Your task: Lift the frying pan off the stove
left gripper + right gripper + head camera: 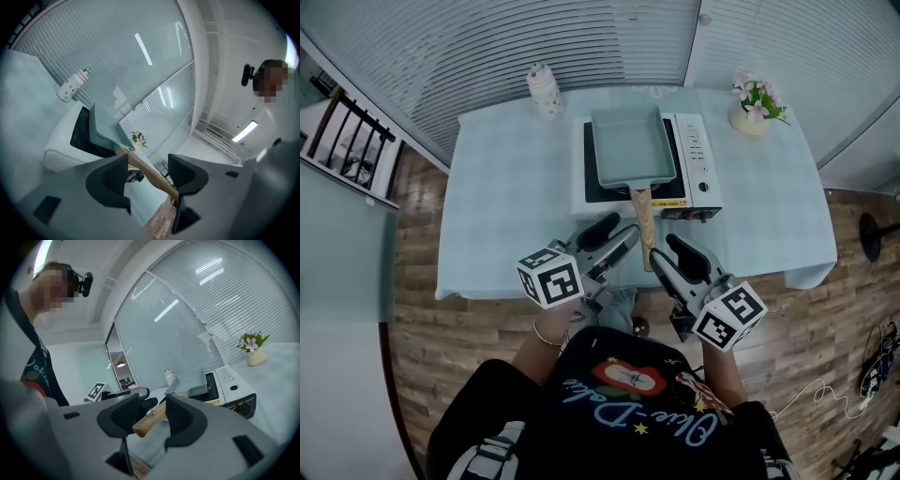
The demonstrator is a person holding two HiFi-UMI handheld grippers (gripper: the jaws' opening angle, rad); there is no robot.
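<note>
Rectangular frying pan [633, 145] sits on the portable stove [698, 159], mid-bench [506, 206], at 12 o'clock from the person. Its wooden handle [644, 220] points to 6 o'clock. The left gripper [623, 228] is at the handle's 8 o'clock, the right gripper [664, 248] at 4 o'clock. Both are spread, with the handle between the jaws, unpinched; the right pad possibly brushes the wood. Judgement: metal pan, stiff, front-heavy; the smooth wood may twist. Pinch the handle mid-length, nearer the pan.

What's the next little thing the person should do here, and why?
Probably close the right hand-held gripper on the wooden handle: its jaws stand open with the handle's end between them, and the frying pan sits on the stove.
</note>
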